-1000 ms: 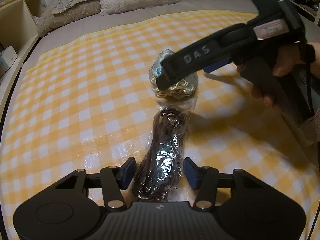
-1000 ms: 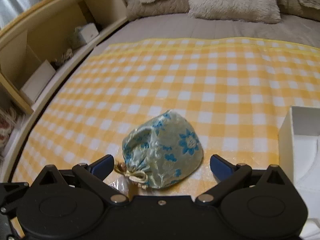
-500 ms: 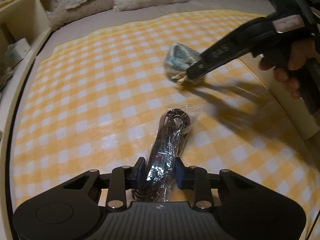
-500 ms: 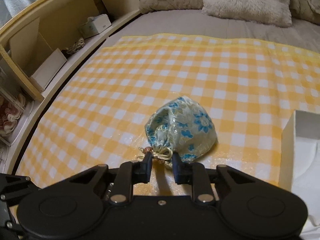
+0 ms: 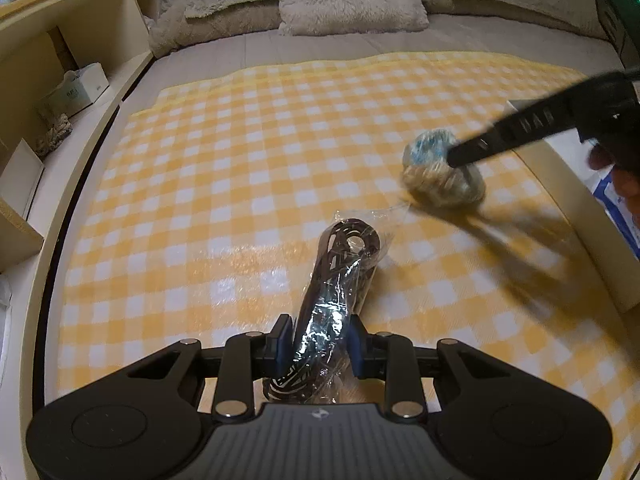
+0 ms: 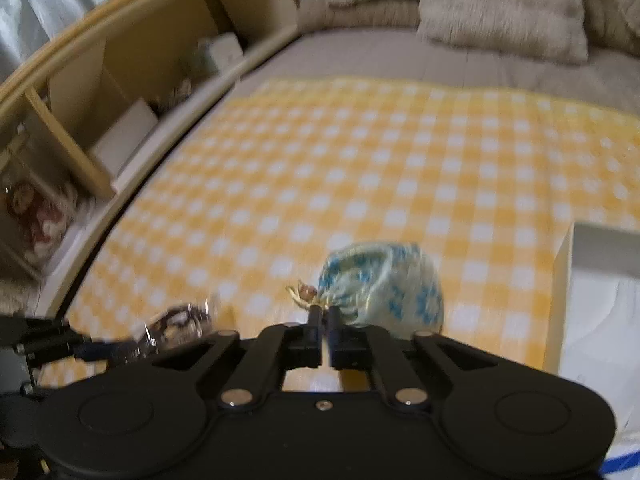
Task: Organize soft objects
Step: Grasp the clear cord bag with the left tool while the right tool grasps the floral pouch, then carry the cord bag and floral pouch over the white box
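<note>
Black right gripper [image 6: 324, 314] jaws pinching pouch [image 6: 382, 290] neck | left gripper [image 5: 318, 344] jaws pinching bagged cord [image 5: 334, 292]

A yellow-and-white checked cloth [image 5: 248, 184] covers the middle of a grey bed [image 5: 460, 36], with shaggy beige pillows [image 5: 352, 0] across the top of the frame. At the upper left a wooden shelf unit [image 5: 80, 32] runs beside the bed and holds a tissue box [image 5: 76, 90]. A white box [image 6: 596, 292] sits at the right edge.
</note>
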### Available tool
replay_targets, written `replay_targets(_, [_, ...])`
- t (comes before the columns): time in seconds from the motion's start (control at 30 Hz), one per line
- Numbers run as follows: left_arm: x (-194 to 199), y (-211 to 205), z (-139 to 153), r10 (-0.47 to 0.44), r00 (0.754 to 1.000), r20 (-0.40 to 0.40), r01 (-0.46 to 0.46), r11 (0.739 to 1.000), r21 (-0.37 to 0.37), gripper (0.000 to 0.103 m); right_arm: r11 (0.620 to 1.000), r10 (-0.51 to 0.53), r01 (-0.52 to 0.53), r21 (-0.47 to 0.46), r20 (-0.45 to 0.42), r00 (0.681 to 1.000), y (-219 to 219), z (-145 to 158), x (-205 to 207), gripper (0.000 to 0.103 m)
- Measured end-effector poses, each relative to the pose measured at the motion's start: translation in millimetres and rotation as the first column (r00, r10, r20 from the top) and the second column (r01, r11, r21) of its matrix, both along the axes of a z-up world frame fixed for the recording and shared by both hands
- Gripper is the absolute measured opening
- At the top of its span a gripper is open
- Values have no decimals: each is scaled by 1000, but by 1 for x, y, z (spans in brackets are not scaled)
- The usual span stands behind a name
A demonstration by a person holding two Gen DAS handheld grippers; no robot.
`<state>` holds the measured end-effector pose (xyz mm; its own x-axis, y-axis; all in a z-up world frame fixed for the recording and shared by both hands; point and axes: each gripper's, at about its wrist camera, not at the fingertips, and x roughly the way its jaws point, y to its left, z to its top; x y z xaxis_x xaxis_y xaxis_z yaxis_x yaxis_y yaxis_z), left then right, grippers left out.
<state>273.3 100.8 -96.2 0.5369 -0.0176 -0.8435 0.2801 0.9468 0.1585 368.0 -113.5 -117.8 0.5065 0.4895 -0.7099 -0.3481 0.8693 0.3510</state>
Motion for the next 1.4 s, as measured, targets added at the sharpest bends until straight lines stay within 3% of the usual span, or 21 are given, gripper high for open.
replay_targets(0.03, [0,-1,0,1,1000,4,-1,1000,-4,31,1000,-30,30,4,22,999,-2,2,1,36])
replay_targets(0.07, [1,-1,0,3,1000,8,-3,1000,-9,31,998,-70,70,2,40,997,-3,3,2,68])
replay_targets(0.1, [2,-1,0,7,1000,11,-7,1000,-13,31,996,-90,90,-1,47,995,-4,2,4,73])
replay_targets(0.3, [13,-4,-8,24,1000,8,-23,999,-27,31,993,-103,99,-65,-53,993,-3,-29,25,70])
replay_targets(0.4, [17,-4,-10,37,999,1,-37,999,-40,31,994,-101,97,-43,-88,991,-7,-41,28,69])
replay_targets(0.47, [20,-3,-10,48,999,3,-47,998,-48,31,998,-64,61,-27,-97,993,-7,-41,27,54])
replay_targets(0.53, [22,-1,-10,62,998,7,-62,996,-58,31,999,-27,23,-45,-83,996,-4,-38,24,50])
replay_targets(0.57, [22,0,-9,71,997,10,-70,996,-63,31,998,-3,-1,-56,-69,998,-2,-35,21,33])
replay_targets(0.87, [17,8,12,164,983,84,-156,983,-93,31,997,51,-49,-59,37,998,6,-3,-1,32])
replay_targets(1.4, [-14,-10,64,212,950,230,-180,972,-149,31,999,-32,26,36,184,982,-41,65,-53,32])
